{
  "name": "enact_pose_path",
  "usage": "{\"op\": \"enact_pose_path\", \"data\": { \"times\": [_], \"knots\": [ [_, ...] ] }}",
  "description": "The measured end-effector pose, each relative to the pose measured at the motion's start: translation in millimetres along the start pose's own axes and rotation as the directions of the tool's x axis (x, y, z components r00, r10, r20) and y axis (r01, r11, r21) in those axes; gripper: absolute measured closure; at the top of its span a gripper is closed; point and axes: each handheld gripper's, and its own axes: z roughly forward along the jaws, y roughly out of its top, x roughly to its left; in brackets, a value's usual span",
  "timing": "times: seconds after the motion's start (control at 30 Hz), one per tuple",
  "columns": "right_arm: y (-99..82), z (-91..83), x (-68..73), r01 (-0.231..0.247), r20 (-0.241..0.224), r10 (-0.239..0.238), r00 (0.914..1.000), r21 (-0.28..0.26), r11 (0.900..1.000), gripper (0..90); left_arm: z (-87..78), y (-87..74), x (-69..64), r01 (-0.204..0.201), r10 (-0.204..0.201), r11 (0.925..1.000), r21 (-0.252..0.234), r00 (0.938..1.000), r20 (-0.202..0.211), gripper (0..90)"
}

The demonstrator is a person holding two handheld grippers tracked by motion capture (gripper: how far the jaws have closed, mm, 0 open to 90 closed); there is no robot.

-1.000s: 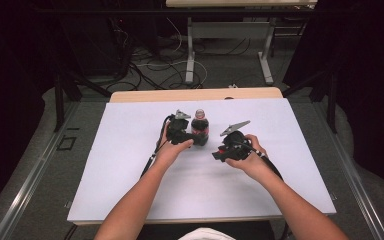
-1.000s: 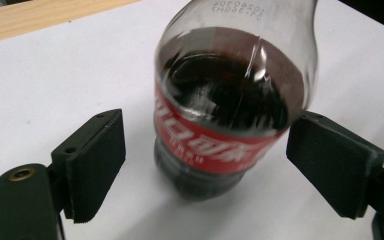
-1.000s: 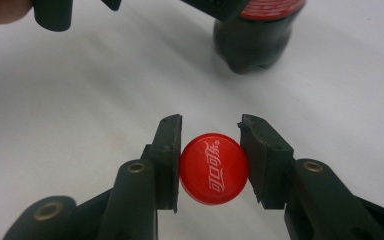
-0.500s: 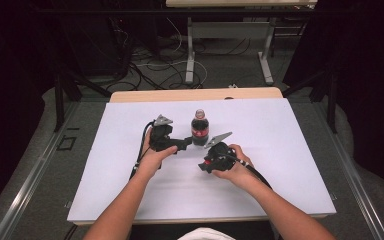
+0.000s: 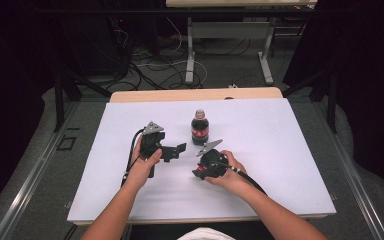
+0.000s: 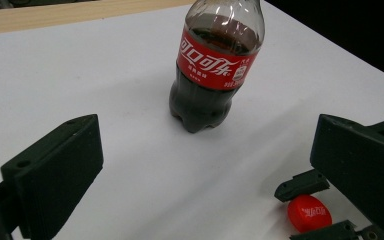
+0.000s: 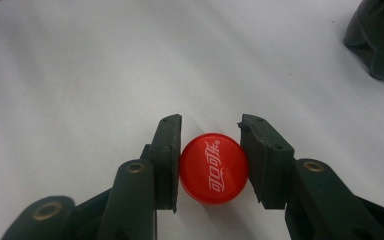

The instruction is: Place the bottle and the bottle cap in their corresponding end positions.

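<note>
Bottle [image 5: 200, 129] stands upright, far-centre on the white table [image 5: 290, 150], cola inside, no cap on as far as the high view shows; neck is cropped in the left gripper view. Its red cap [image 7: 214, 168] sits clamped btwn the jaws of the right gripper [image 5: 204, 172], pinched by the rim w/ printed top facing the camera, low over the table near-right of the bottle. Left gripper [image 5: 179, 149] is held just left of the bottle, jaws wide apart w/ nothing btwn them, bottle well clear of both. Risks, as I judge them: the cap is round and gripped only at two thin edges, so a small twist or slack in the squeeze could pop it out and send it rolling off the sheet. Open bottle is unsupported; a knock from either gripper or a trailing cable [image 5: 247, 176] would tip it and spill cola across the table. If recapping is the aim, tilted cap approach could cross-thread or shove the bottle over unless the left gripper steadies it first.
</note>
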Motion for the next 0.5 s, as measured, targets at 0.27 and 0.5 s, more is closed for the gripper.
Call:
{"op": "enact_pose_path", "data": {
  "times": [0.27, 0.5],
  "knots": [
    [2.0, -6.6, -2.3, 0.026, -0.003, -0.026, 0.9996, -0.044, 0.9987, 43.0, -11.3, -8.7, 8.1, 0.001, -0.001, 1.0, 0.005, 0.9996, -0.028, 0.7],
    [-3.0, -48.2, -17.4, -0.033, 0.036, 0.041, 0.9985, -0.185, 0.9821, 33.8, -26.4, -19.3, 14.7, 0.011, -0.01, 0.9999, 0.008, 0.9967, -0.081, 0.7]
  ]
}}
